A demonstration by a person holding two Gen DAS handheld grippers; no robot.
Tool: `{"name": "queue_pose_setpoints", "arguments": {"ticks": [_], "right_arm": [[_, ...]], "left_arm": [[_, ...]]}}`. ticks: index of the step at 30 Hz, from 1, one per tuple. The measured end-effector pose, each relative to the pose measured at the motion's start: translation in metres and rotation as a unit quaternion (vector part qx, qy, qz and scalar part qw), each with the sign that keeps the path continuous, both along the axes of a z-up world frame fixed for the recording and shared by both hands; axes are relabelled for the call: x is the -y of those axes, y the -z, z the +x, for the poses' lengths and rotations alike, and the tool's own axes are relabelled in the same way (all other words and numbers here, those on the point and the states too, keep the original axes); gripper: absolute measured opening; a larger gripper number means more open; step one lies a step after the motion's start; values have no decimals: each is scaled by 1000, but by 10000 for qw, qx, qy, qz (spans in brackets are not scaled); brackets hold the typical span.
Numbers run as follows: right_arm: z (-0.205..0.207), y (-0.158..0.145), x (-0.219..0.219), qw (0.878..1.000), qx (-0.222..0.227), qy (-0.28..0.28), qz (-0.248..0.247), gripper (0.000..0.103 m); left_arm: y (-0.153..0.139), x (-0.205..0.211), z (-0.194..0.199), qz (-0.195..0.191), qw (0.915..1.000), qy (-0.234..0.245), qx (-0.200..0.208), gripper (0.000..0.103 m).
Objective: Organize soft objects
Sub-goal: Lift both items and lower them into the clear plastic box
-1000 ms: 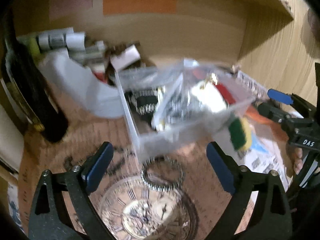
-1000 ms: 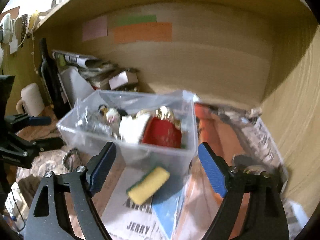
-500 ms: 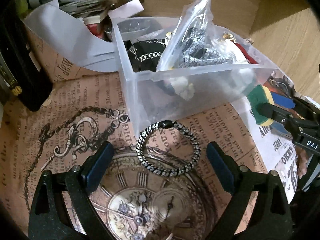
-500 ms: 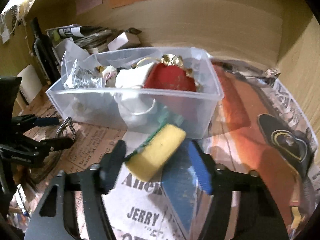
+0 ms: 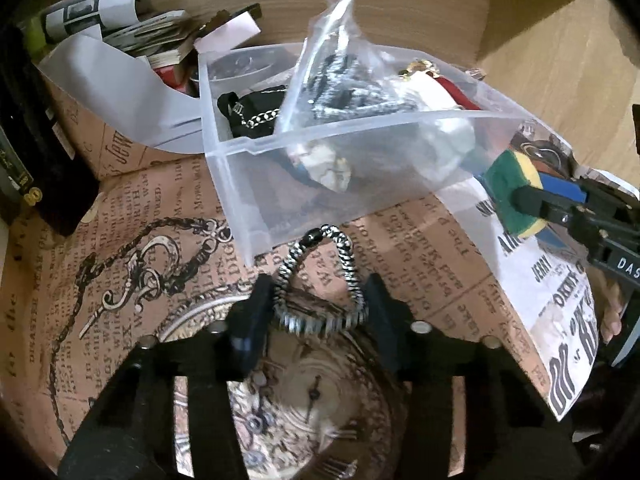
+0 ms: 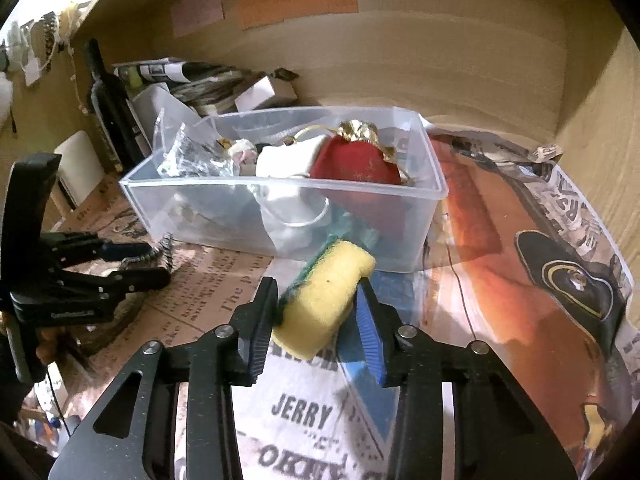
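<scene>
**Both tongs loaded beside the clear bin**

The printed paper covering spreads across the wooden shelf, its edges cut off by the fisheye rim. On it stands a translucent plastic bin, rectangular and thin-walled; its contents blur behind the frosted sides, though a red velvet pouch with gold trim and a crinkled clear bag rise above the rim. The right gripper, just near of the bin, is closed narrow on a yellow sponge with a green scouring face, squeezing it between blue ribbed pads. The left gripper, nearer and to the bin's left, pinches a black-and-white braided band, its loop bowed upward toward the bin's near corner.
</scene>
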State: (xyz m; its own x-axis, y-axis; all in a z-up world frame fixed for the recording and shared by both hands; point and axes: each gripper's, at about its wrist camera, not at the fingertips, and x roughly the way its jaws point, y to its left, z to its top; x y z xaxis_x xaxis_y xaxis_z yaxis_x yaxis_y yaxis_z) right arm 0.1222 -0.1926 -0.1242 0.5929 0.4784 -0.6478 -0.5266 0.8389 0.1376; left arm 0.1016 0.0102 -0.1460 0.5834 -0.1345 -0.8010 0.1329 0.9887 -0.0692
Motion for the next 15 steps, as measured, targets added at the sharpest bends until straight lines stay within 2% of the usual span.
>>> {"name": "queue_pose_setpoints", "arguments": {"ticks": [4,9,15], "right_arm": [[-7,-12,3,9998,149,-24,116,36],[-15,-27,3,9989,406,-78,213,36],[-17,-49,-4,9962,780,-171,346,36]], "left_arm": [[-5,2,-10,-19,10000,-10,76,40],[-25,-4,-32,-138,9993,-72,350,40],[-64,-16,-41,-226,9949,-130,974,40]]}}
